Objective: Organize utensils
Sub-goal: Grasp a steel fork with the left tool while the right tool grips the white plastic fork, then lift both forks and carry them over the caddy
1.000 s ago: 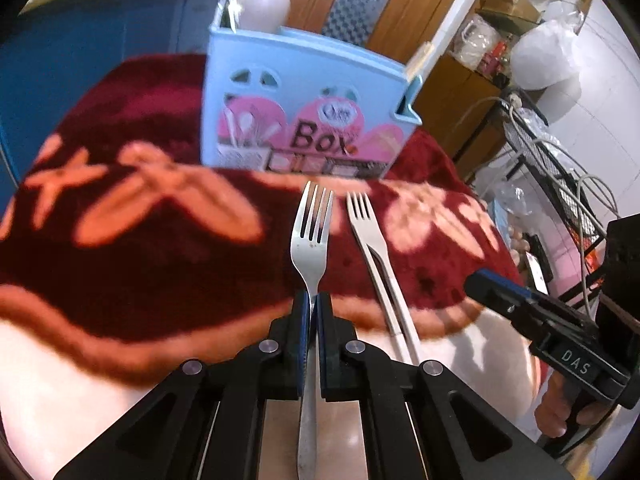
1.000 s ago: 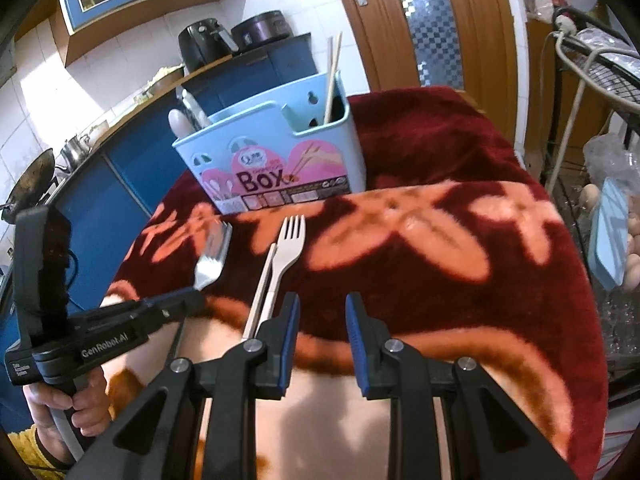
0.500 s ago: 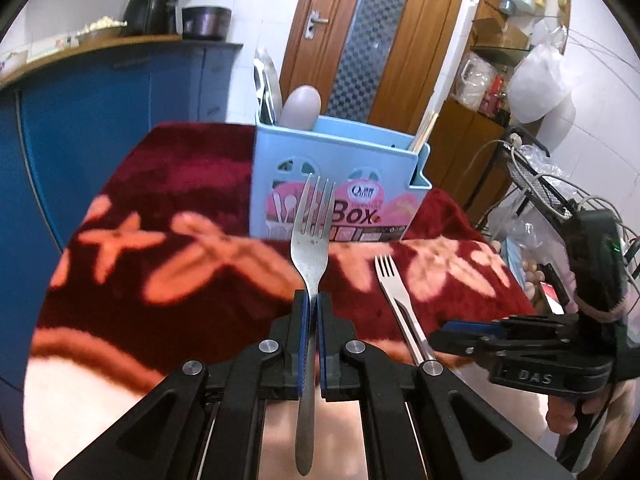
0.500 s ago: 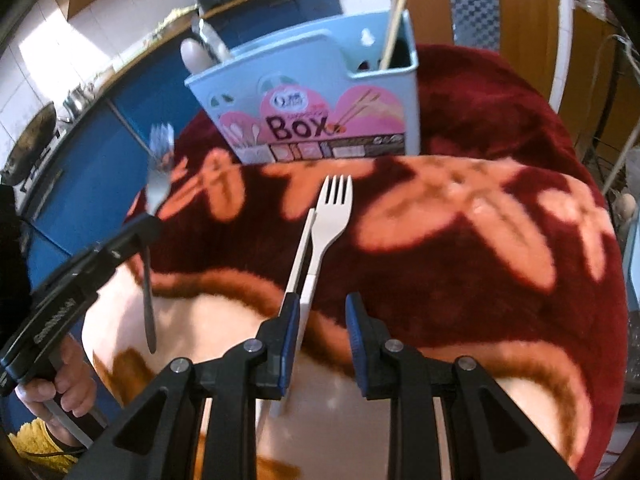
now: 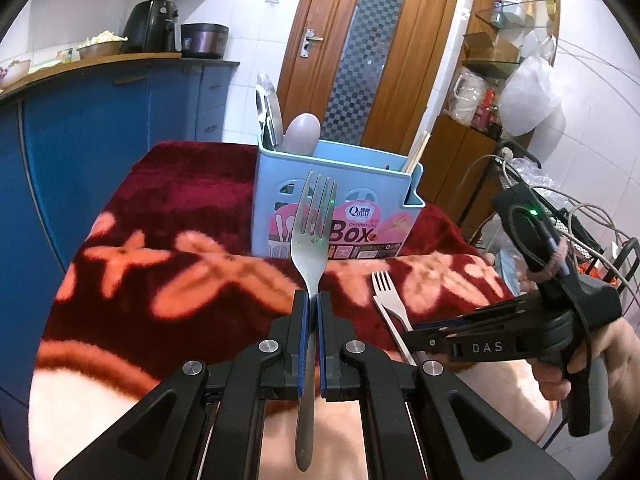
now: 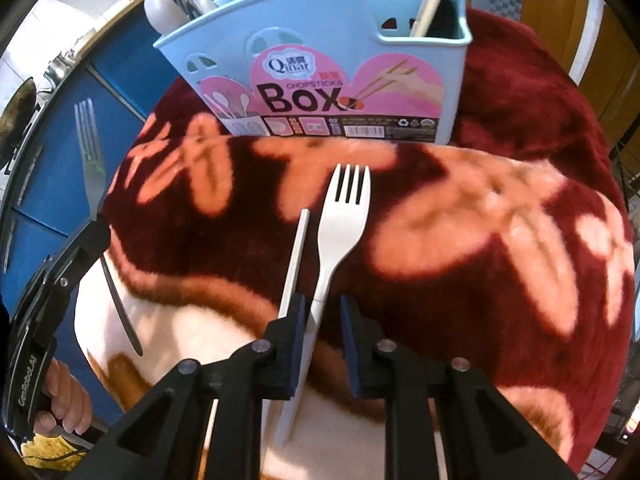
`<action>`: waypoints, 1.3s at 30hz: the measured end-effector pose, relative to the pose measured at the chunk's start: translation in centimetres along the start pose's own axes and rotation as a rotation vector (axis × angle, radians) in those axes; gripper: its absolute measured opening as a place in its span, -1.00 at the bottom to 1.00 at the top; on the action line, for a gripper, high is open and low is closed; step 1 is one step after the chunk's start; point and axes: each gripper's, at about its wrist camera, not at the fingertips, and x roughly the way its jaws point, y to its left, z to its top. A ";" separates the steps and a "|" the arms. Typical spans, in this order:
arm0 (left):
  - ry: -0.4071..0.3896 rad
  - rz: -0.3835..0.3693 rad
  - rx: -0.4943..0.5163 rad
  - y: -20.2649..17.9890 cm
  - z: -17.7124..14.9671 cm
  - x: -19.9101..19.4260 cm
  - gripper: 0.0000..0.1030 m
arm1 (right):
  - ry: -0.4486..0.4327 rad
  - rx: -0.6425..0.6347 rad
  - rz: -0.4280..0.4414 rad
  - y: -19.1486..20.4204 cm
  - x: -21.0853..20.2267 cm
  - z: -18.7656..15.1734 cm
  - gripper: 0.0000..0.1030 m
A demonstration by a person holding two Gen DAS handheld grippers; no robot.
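Note:
My left gripper (image 5: 312, 300) is shut on a metal fork (image 5: 313, 232) and holds it upright in the air, tines up, in front of the light blue utensil box (image 5: 352, 216). The same fork (image 6: 90, 160) shows at the left of the right wrist view. My right gripper (image 6: 323, 308) is open, low over the table, its fingers astride the handle of a white plastic fork (image 6: 340, 216) that lies on the cloth next to a white chopstick (image 6: 295, 256). The box (image 6: 320, 80) holds spoons and chopsticks.
The round table carries a dark red blanket with orange flowers (image 5: 180, 248). Blue kitchen cabinets (image 5: 80, 152) stand to the left. A wire rack with cables (image 5: 560, 208) and a wooden door (image 5: 368, 52) lie to the right and behind.
My left gripper lifted the metal fork off the cloth and raised it upright. My right gripper moved forward and down until its fingers came astride the white fork's handle.

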 end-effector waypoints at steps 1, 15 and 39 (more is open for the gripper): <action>-0.001 -0.001 0.001 0.0 0.0 0.0 -0.93 | 0.014 -0.009 0.001 0.1 0.1 0.1 -0.58; -0.030 -0.022 -0.009 -0.8 0.9 0.2 -0.93 | 0.046 -0.022 -0.043 1.5 0.9 1.5 -0.86; -0.381 -0.068 0.008 -3.9 11.5 -0.8 -0.93 | -0.699 0.004 0.188 -1.2 -10.1 2.0 -0.86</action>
